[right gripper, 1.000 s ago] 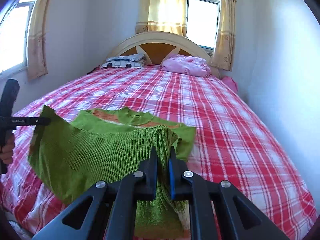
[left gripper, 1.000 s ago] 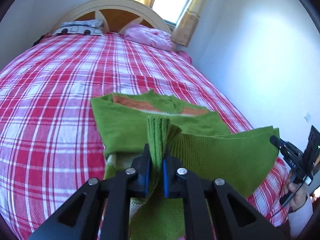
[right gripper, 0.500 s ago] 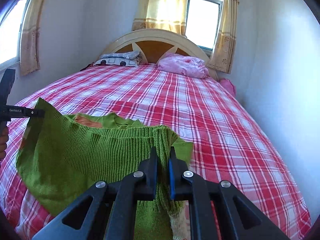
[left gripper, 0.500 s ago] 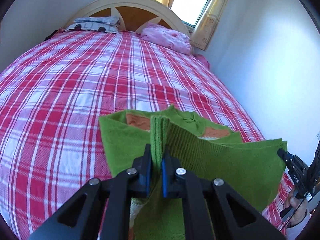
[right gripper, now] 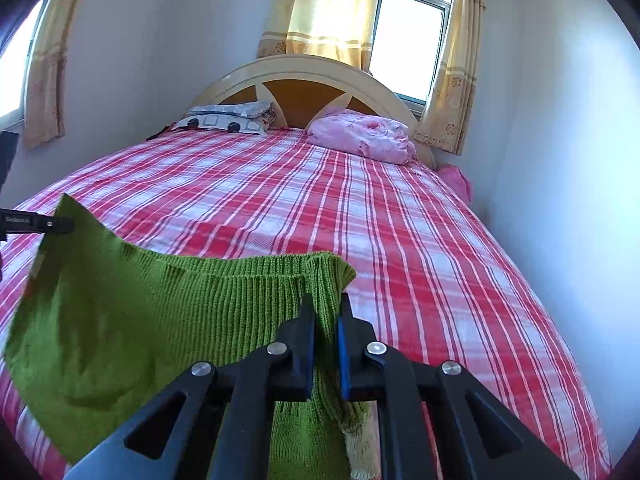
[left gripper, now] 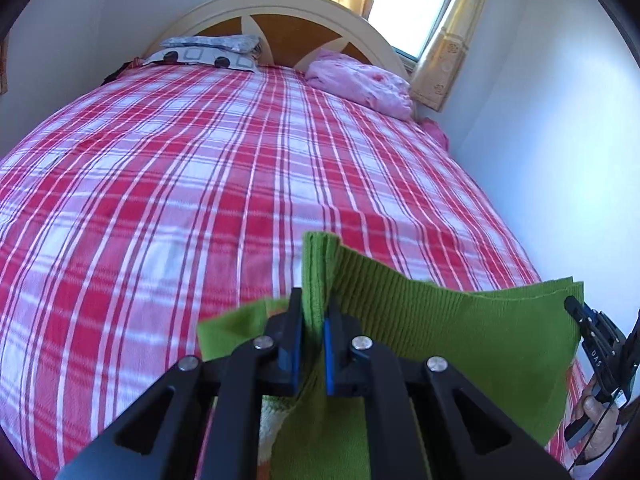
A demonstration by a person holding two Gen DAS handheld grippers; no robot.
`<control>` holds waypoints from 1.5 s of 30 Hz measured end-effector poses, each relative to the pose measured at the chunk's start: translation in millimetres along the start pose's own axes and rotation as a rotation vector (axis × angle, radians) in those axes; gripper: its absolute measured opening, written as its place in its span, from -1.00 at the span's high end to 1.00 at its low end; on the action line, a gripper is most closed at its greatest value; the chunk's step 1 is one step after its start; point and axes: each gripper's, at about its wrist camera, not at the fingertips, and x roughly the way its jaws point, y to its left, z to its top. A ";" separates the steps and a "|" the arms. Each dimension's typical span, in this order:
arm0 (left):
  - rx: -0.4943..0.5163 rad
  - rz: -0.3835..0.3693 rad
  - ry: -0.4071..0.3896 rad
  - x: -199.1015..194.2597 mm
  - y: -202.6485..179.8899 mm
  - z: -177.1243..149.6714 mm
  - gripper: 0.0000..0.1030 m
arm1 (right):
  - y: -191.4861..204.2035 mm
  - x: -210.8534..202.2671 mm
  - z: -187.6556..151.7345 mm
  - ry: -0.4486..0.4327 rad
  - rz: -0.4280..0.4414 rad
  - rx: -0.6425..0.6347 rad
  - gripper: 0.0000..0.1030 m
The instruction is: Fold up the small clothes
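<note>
Bed (left gripper: 168,184) fills both views, covered corner to corner by a red-and-white plaid sheet (right gripper: 420,248). Arched cream-and-wood headboard (right gripper: 308,92) at the far end, window (right gripper: 408,44) with yellow curtains (right gripper: 320,12) behind it. Second curtained window at the left edge of the right wrist view.

Green knit sweater (left gripper: 460,332) is over the near edge of the bed, towards the right side, held up off the sheet. It hangs as a ribbed panel stretched between the two grippers, top edge sagging slightly in the middle. A lower part of it lies flat on the sheet under the left gripper; a patch of orange and cream shows at the bottom there, can't tell what it belongs to.

Pink bundled blanket (right gripper: 360,136) sits at the far right corner by the headboard. Patterned grey-white pillows (right gripper: 228,118) stacked at the far left, next to it.

Left gripper (left gripper: 313,340): jaws clamped on one upper corner of the sweater, fabric bunched upright between the blue pads (left gripper: 295,348).

Right gripper (right gripper: 326,344): jaws pinched on the opposite upper corner, knit folded over and draping down between the fingers. Its tip also shows at the right edge of the left wrist view, gripping the far corner, with the person's hand (left gripper: 596,412) below it.
</note>
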 end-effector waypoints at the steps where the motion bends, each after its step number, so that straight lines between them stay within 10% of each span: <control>1: -0.007 0.009 0.000 8.0 1.6 2.9 0.83 | 0.0 16.6 2.2 0.010 -0.006 0.000 0.83; 10: -0.040 0.139 0.100 89.9 20.5 -12.3 0.82 | 9.0 108.6 -26.6 0.135 -0.042 -0.012 0.83; 20: -0.029 0.216 0.138 95.1 21.2 -10.1 0.38 | 15.6 148.1 -37.7 0.343 -0.006 -0.055 0.78; 23: 0.007 0.224 0.117 67.2 16.8 -3.3 0.40 | -5.5 114.7 -27.4 0.271 0.038 0.062 0.78; 27: 0.120 0.260 0.015 7.0 1.4 -17.2 -0.18 | -25.4 17.5 -23.8 0.116 -0.091 0.163 0.78; 32: 0.156 0.198 0.049 -24.6 -16.9 -61.9 -0.18 | 14.7 -51.0 -69.9 0.159 0.077 0.137 0.78; 45: 0.223 0.340 0.076 -29.5 -45.3 -150.6 -0.19 | 39.7 -46.7 -152.2 0.266 0.150 0.250 0.78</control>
